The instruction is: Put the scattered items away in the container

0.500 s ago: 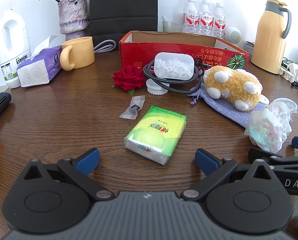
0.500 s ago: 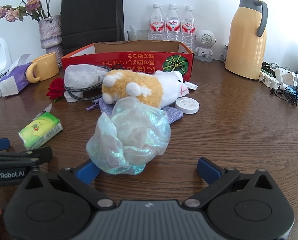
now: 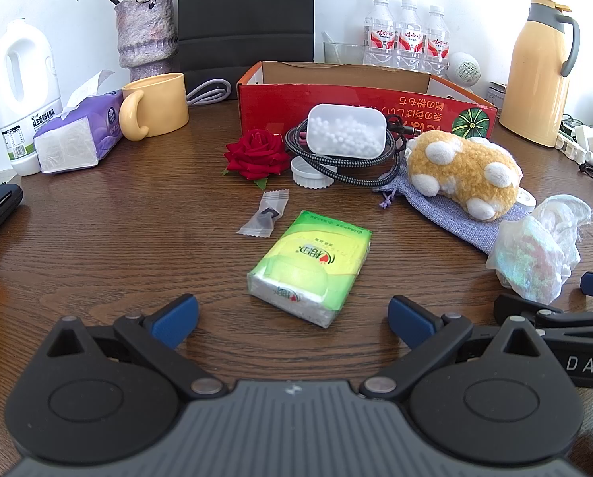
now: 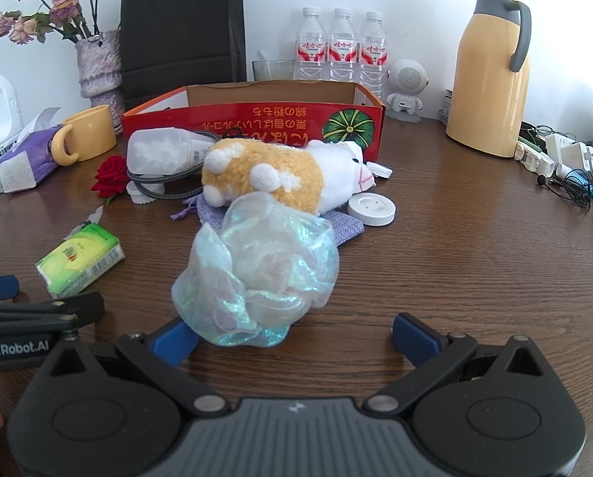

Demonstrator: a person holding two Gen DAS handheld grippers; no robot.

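A red cardboard box [image 3: 360, 97] stands open at the back of the wooden table; it also shows in the right wrist view [image 4: 252, 119]. In front of it lie a red rose [image 3: 256, 153], a coiled cable [image 3: 348, 167] with a clear bead case [image 3: 348, 131], a plush toy [image 3: 463, 171] on a grey pouch [image 3: 455, 218], and a sweet wrapper [image 3: 266, 214]. My left gripper [image 3: 292, 314] is open just short of the green tissue pack [image 3: 312, 264]. My right gripper [image 4: 294, 336] is open just short of the iridescent scrunchie [image 4: 260, 266].
A yellow mug [image 3: 157, 105], purple tissue box [image 3: 78, 135], white jug [image 3: 22, 91] and vase [image 3: 145, 33] stand at the left. A yellow thermos [image 4: 491, 75], water bottles [image 4: 342, 45], white speaker [image 4: 407, 83], white round cap [image 4: 371, 208] and cables [image 4: 566, 167] are at the right.
Both grippers have edged slightly forward toward the tissue pack and the scrunchie. Nothing on the table has moved.
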